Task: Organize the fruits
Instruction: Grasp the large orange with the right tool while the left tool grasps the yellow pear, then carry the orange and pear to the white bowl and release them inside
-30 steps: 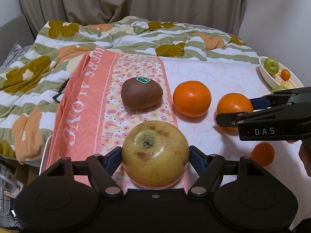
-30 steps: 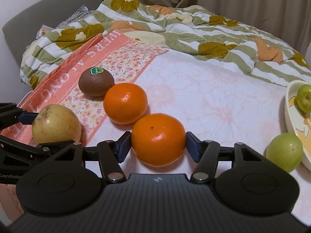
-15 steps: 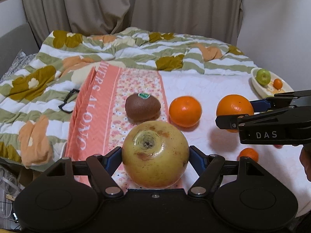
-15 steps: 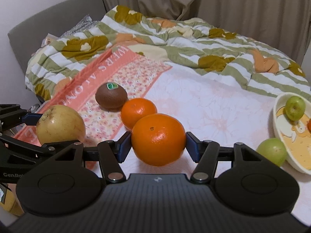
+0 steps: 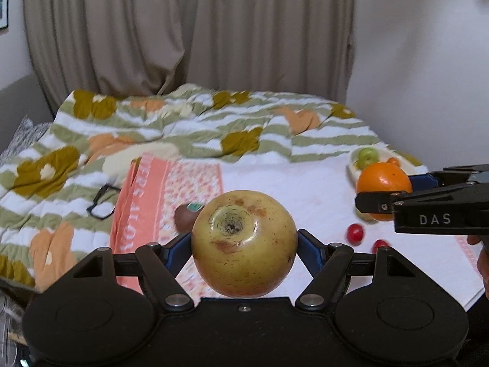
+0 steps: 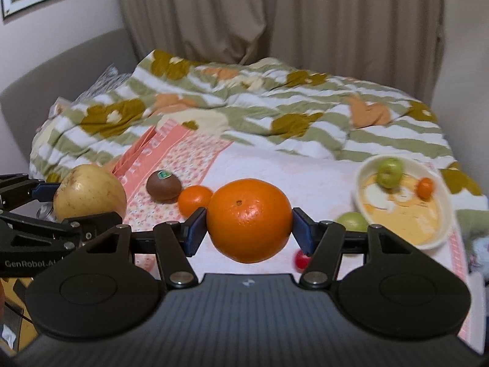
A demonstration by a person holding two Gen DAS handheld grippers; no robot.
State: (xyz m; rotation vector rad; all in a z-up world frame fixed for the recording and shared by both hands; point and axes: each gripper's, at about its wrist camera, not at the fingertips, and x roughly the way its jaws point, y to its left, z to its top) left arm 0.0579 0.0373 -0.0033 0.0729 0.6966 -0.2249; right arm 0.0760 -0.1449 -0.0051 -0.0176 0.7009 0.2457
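Note:
My left gripper (image 5: 244, 244) is shut on a yellow apple (image 5: 244, 244) and holds it in the air above the bed. My right gripper (image 6: 249, 227) is shut on a large orange (image 6: 249, 220), also lifted; it shows in the left wrist view (image 5: 383, 182) too. A brown kiwi (image 6: 163, 186) and a smaller orange (image 6: 194, 200) lie on the bed. A cream bowl (image 6: 440, 235) at the right holds a green fruit (image 6: 389, 172) and a tiny orange fruit (image 6: 425, 188). A green fruit (image 6: 351, 221) lies beside the bowl.
Two small red fruits (image 5: 354, 233) lie on the white sheet. A pink patterned cloth (image 5: 137, 202) lies under the kiwi. A striped floral duvet (image 6: 275, 116) is bunched at the back. Black glasses (image 5: 101, 205) lie at the left. Curtains hang behind.
Both grippers have risen and pulled back with their fruit; the bed and its fruits look farther and lower. Small red fruits have come into view.

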